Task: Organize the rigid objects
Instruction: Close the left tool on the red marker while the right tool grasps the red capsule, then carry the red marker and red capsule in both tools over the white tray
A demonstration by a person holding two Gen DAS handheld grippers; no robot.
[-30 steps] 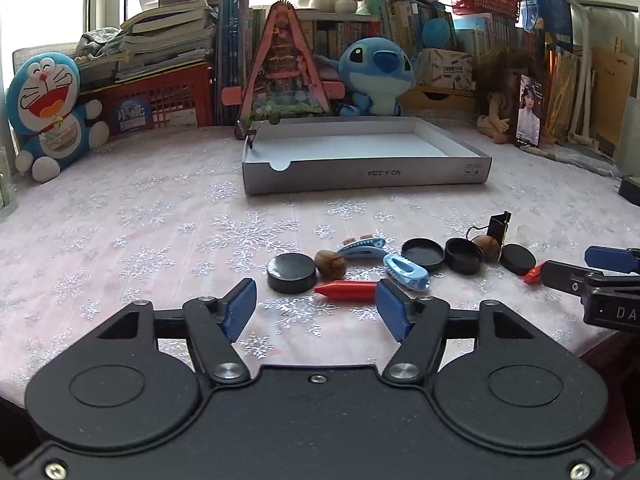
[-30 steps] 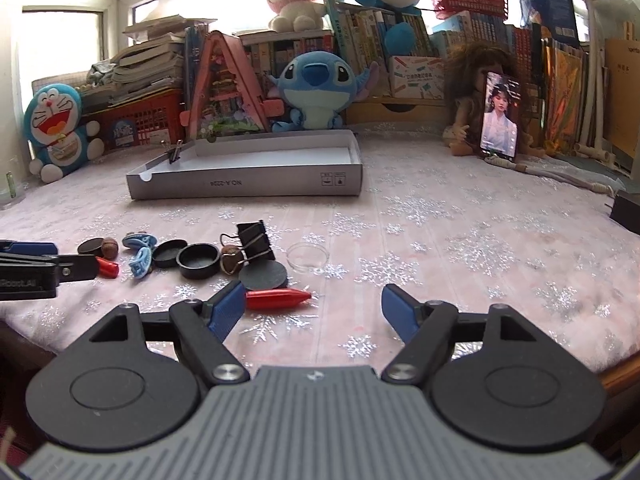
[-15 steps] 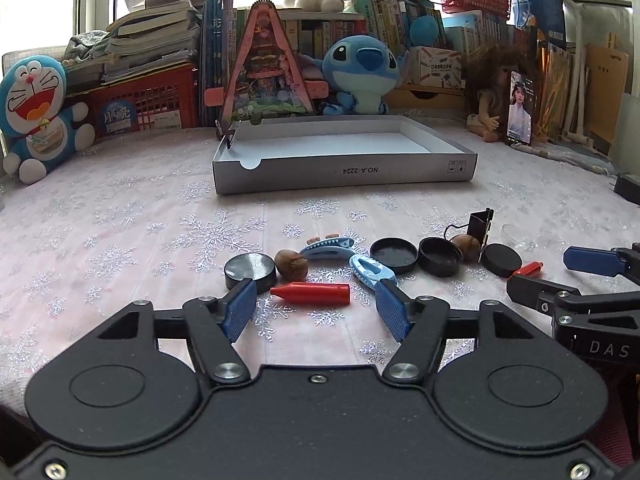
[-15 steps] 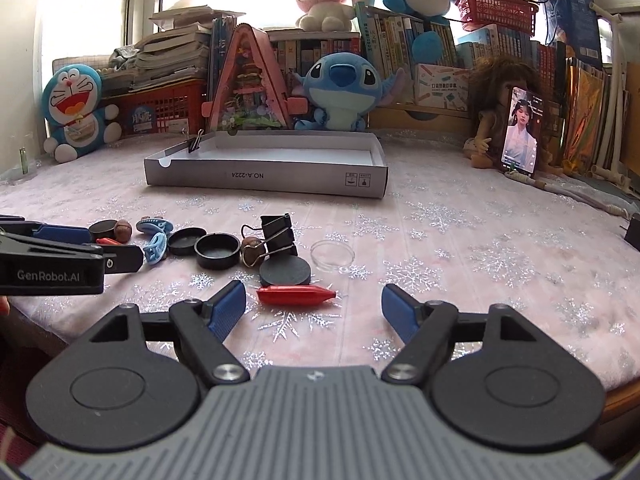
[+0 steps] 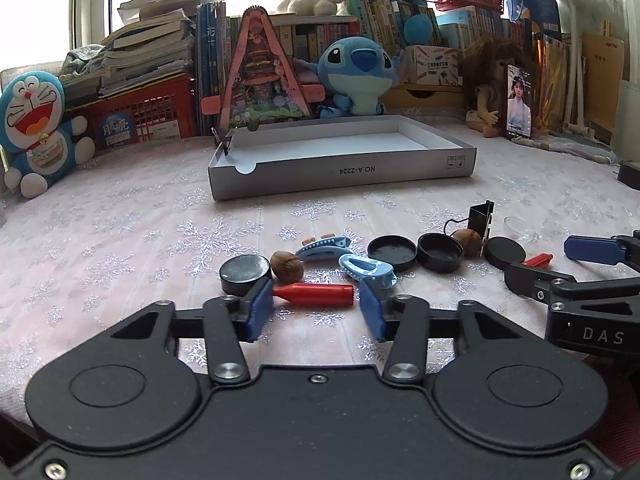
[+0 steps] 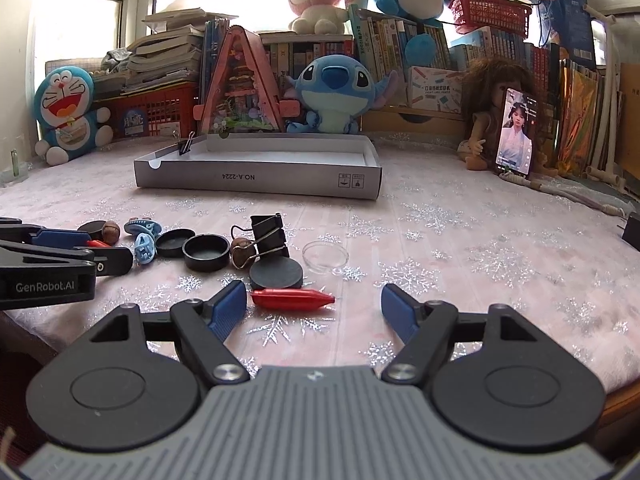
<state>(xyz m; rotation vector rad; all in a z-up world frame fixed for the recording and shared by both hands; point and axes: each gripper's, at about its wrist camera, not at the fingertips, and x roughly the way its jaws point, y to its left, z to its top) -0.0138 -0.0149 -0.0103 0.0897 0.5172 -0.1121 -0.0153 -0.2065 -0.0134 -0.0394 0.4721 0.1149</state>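
While both my grippers, left [image 5: 316,306] and right [image 6: 312,306], hover with jaws released, each red peg [image 5: 314,294] on the surface could roll away if nudged off-centre.

Small items sat in a row across the desk [image 5: 120,232] w/ the tray [image 5: 344,168] behind them; plush toys and books [image 5: 152,56] stood behind tray.

Bright daylight from blown-out rear windows [image 6: 88,36], backlit clutter, sharp focus, fisheye-bent edges
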